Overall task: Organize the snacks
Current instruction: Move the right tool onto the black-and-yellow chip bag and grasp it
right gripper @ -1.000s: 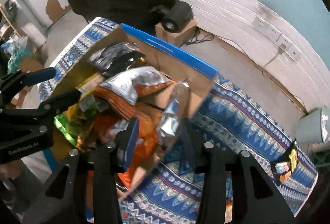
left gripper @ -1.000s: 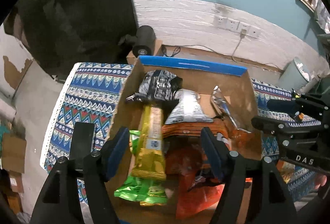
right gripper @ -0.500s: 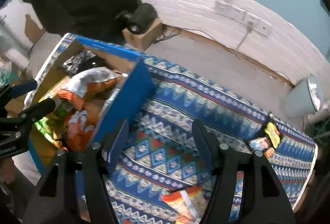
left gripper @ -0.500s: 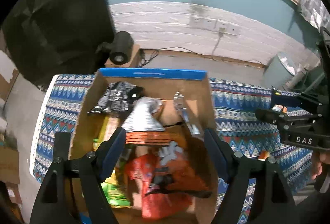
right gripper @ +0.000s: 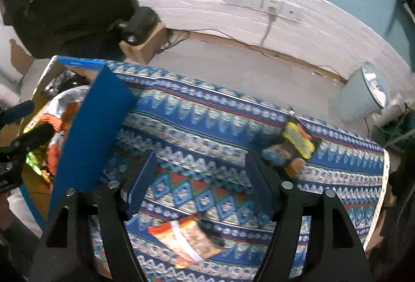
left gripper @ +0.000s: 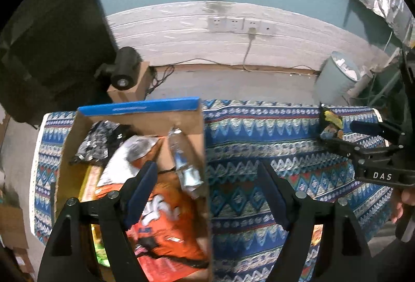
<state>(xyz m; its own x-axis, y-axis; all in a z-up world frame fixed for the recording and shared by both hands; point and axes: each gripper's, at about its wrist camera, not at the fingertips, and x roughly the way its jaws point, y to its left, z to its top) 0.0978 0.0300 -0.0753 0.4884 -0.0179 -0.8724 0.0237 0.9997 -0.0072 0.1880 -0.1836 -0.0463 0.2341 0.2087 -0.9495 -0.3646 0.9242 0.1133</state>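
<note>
Orange packet (right gripper: 188, 241) lies below the empty, just-widened right gripper (right gripper: 199, 184); slippery foil could slide from the pinch.

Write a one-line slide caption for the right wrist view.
Open right gripper above patterned cloth, orange snack packet below it, snack-filled box at left.

Left gripper (left gripper: 207, 191), black plastic arms, blue pads (left gripper: 141, 193), round silver screws, right gripper (right gripper: 201, 186) the same black with blue pads, white letters DAS on its side, a bare hand (left gripper: 404, 204) under the letters
</note>
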